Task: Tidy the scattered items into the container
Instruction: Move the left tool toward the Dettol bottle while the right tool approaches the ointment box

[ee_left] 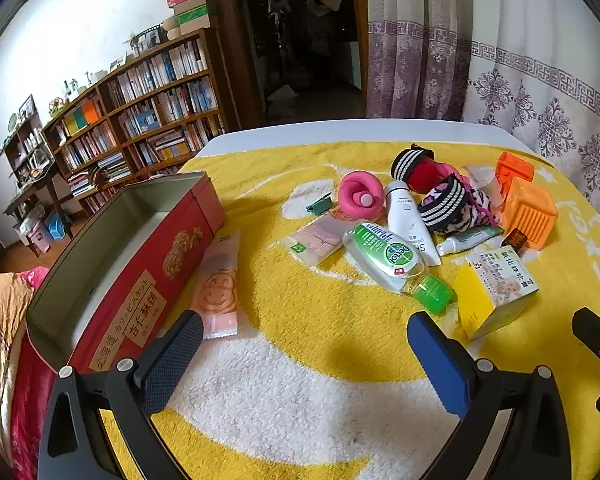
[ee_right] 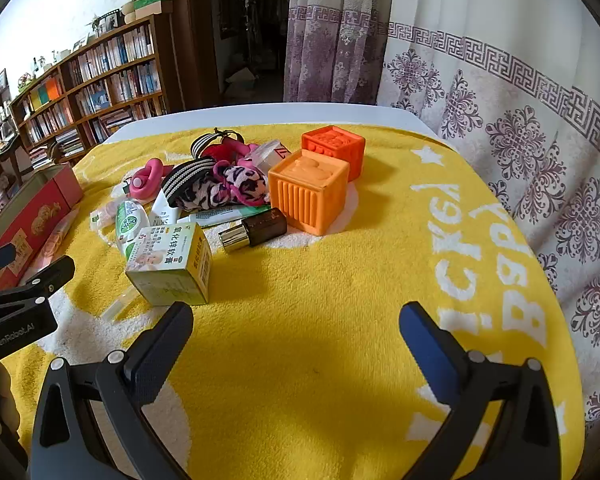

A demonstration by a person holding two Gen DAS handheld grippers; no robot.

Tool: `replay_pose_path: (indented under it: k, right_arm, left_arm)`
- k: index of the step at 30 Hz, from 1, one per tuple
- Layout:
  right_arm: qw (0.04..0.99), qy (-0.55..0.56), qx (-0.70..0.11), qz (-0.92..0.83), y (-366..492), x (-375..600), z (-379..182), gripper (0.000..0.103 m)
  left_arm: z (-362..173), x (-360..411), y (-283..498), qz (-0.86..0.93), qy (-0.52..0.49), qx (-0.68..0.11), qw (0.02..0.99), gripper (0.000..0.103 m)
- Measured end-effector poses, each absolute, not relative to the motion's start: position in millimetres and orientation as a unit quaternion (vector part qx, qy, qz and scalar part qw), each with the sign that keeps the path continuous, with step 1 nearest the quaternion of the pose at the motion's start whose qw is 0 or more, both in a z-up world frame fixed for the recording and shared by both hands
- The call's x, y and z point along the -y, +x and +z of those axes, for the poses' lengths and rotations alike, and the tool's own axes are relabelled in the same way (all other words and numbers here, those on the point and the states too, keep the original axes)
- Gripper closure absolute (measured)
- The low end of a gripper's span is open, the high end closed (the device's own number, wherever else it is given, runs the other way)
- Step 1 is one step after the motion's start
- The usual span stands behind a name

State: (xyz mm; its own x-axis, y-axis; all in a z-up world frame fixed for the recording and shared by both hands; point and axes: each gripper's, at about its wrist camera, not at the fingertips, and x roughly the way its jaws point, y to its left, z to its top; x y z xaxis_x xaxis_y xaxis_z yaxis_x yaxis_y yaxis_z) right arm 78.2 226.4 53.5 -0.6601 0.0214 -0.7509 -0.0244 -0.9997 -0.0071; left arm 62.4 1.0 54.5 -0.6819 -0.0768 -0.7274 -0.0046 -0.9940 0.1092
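Hovering over a yellow towel (ee_right: pixel 300 280), both angled downward: left gripper (ee_left: pixel 304 332) and right gripper (ee_right: pixel 296 320), jaws spread fully wide, gripping nothing. Waiting along the towel's left edge: a red tin (ee_left: pixel 112 256), lid off, interior bare as far as visible. Lying flat just beside its wall: a pink sachet (ee_left: pixel 218 288). Crowding the far middle of the towel in a loose heap: sanitiser bottle (ee_left: pixel 388 256), white tube (ee_left: pixel 410 220), small box (ee_right: pixel 172 264), pink cup (ee_left: pixel 360 196), striped bands (ee_right: pixel 196 178), brown vial (ee_right: pixel 254 230), two orange cubes (ee_right: pixel 312 192).

Likely handling, judging by appearance: box light and stiff but crushable, calling for a grip across its narrow sides; sanitiser bottle smooth and possibly slippery, better pinched across the body than at the green cap; vial probably glass, so asking for gentle closing at mid-length; bands soft and floppy, needing a bunched pinch; cubes looking rubbery and wide, nearly filling the jaws; sachet thin and flat, hardest to lift, probably needing an edge scooped first.
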Motion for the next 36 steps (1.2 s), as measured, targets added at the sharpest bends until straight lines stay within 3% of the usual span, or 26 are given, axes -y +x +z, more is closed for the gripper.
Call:
replay_pose_path:
  k: [16, 24, 34, 36]
  right_arm:
    - [0.005, -0.413, -0.004, 0.911, 81.2, -220.7, 55.1, 0.0]
    - [-0.048, -0.418, -0.06, 0.905, 82.4, -224.7, 53.8, 0.0]
    - [-0.086, -0.426, -0.032, 0.9, 72.7, -194.1, 53.1, 0.004]
    - [-0.087, -0.428, -0.027, 0.899, 68.2, -189.0, 52.4, 0.005]
  left_arm:
    - [54.2, 2.9, 65.9, -0.915, 0.4, 0.046, 0.019, 0.0]
    - [55.9, 11.5, 69.1, -0.916, 0.399, 0.034, 0.013, 0.0]
    - [54.3, 23.8, 65.0, -0.915, 0.404, 0.004, -0.015, 0.0]
    - [54.4, 24.0, 63.8, -0.915, 0.404, 0.003, -0.022, 0.004]
